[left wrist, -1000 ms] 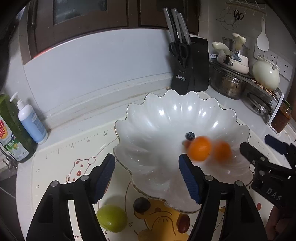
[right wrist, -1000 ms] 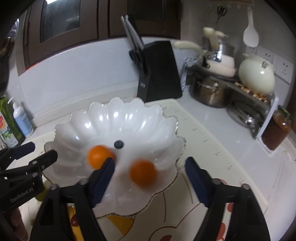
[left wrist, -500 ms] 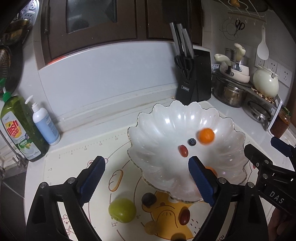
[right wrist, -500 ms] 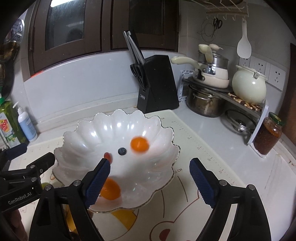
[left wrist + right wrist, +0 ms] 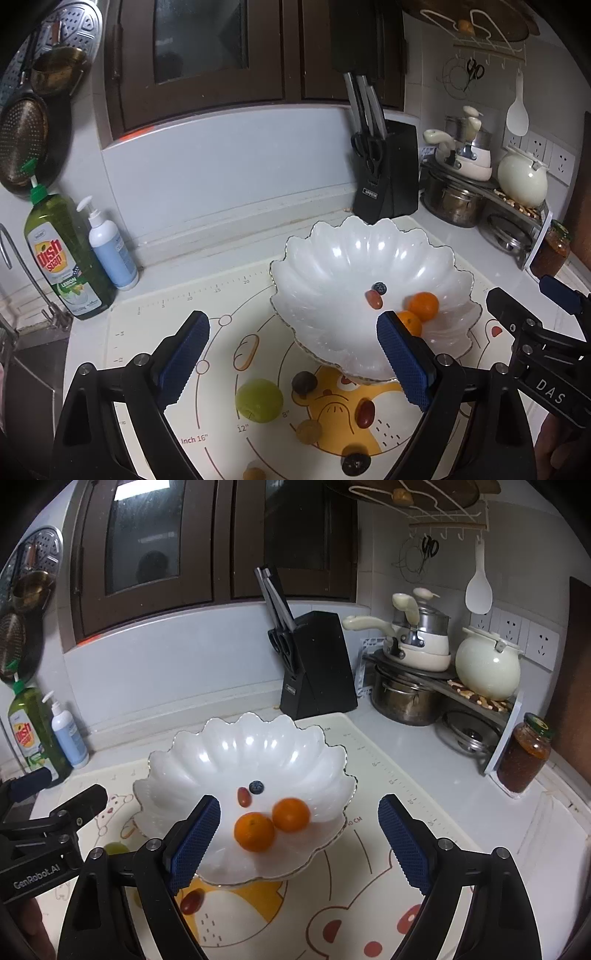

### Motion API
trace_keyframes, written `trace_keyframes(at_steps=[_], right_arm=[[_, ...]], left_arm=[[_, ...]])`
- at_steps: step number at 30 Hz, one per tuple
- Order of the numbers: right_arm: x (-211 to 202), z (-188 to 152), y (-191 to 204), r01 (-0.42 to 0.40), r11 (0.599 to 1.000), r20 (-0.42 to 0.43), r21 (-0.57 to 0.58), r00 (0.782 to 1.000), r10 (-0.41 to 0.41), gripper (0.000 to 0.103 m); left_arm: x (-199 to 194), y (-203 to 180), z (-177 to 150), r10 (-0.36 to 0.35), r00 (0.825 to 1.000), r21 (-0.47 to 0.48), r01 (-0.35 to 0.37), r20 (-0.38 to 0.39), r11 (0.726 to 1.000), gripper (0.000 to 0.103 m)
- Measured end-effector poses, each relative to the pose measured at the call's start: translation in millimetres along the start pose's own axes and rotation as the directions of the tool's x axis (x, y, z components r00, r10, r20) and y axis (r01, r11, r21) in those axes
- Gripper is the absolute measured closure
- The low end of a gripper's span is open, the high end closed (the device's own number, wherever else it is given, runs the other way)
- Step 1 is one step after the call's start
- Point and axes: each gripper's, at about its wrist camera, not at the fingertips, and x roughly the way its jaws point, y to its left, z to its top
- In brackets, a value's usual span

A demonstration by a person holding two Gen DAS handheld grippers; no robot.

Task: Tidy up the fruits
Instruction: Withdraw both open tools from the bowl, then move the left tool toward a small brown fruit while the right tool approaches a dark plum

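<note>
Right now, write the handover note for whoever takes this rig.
Left gripper: open, holds nothing, above the mat.
Right gripper: open, holds nothing, near the bowl's front rim.
In the white bowl: two oranges, a red grape, a blueberry.
Left on the mat: green fruit, dark round fruit, another red grape, brownish fruit, a dark one, another at the bottom edge.

orange (image 5: 409, 322) half behind hand-held gripper (image 5: 293, 356)

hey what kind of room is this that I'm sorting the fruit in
Most likely a home kitchen: a knife block stands on the white counter, stacked pots sit on a rack, and dish soap stands near a tap.
</note>
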Motion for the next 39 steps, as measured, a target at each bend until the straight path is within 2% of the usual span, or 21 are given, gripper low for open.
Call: trace_keyframes(at_steps=[18, 39], right_arm=[[-29.3, -9.5, 17.7, -0.028, 0.999, 0.022, -0.017, 0.999, 0.028, 0.015], [-33.0, -40.1, 51.2, -0.083, 0.994, -0.015, -0.066, 0.997, 0.082, 0.015]], left_arm=[[-38.2, 18.5, -16.0, 0.024, 1.000, -0.020, -0.024, 0.019, 1.000, 0.010], [-41.5, 47.4, -54.4, 0.040, 0.999, -0.036, -0.040, -0.023, 0.999, 0.010]])
